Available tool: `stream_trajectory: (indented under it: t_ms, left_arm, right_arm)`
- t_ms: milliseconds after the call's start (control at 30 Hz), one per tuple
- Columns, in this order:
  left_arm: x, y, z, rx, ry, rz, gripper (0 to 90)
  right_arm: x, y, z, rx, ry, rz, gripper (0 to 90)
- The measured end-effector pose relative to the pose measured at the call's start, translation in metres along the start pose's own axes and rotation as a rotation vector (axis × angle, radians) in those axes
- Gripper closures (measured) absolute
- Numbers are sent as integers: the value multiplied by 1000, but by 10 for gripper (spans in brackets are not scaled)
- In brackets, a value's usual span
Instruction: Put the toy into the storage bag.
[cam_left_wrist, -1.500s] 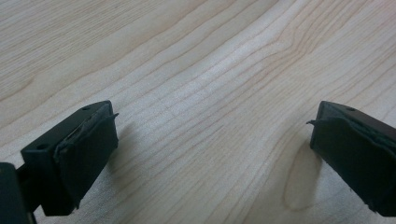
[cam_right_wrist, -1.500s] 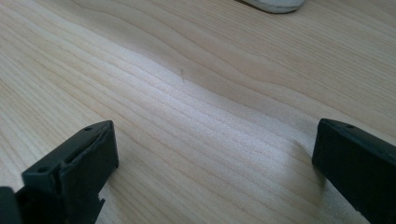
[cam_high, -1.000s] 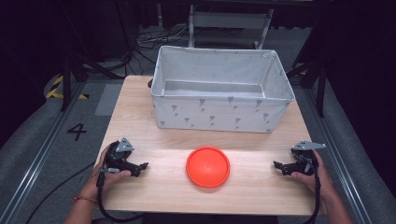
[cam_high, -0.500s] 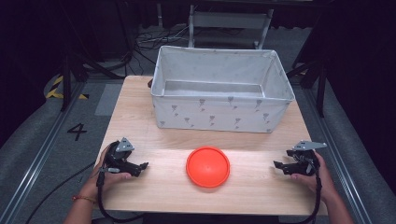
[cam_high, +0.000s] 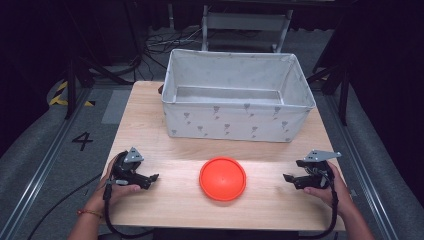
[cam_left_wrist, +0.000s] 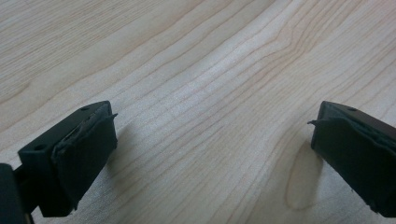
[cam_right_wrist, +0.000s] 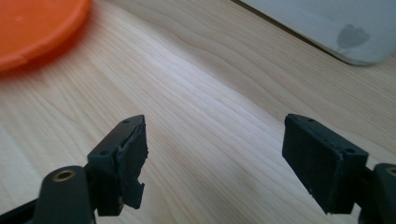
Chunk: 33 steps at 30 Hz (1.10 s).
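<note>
An orange round disc lies flat on the wooden table, near its front edge and midway between my two grippers. My left gripper rests low at the front left and points toward the disc. Its jaws stand wide open over bare wood. My right gripper is held at the front right and points left at the disc. Its jaws have just been closing a little, but they are still apart with nothing between them. In the right gripper view the disc's edge shows at the upper left.
A white fabric bin with a grey print stands open across the back half of the table; its lower corner shows in the right gripper view. Cables, a chair frame and dark floor lie beyond the table.
My right gripper has risen a little off the table and shifted slightly toward the disc. The left gripper and the disc have stayed where they were.
</note>
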<state>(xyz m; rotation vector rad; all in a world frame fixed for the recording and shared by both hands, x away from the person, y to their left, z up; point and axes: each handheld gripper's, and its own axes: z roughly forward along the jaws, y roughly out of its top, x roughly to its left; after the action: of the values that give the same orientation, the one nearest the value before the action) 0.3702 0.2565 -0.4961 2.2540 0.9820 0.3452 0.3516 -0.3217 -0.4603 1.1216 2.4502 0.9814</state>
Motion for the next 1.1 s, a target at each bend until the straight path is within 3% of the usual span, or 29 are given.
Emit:
stream_trajectory:
  t_ms: [167, 333, 500, 800, 1100]
  left_arm:
    - [0, 0, 0, 0, 0, 0, 5]
    - [0, 0, 0, 0, 0, 0, 6]
    - [0, 0, 0, 0, 0, 0, 6]
    - [0, 0, 0, 0, 0, 0, 6]
    - [0, 0, 0, 0, 2, -2, 6]
  right_arm:
    - [17, 12, 0, -21, 26, -47, 234]
    - [31, 20, 5, -8, 45, -101, 234]
    - [38, 25, 10, 0, 56, -122, 234]
    - [54, 46, 24, 10, 89, -187, 244]
    - [81, 67, 42, 11, 135, -260, 247]
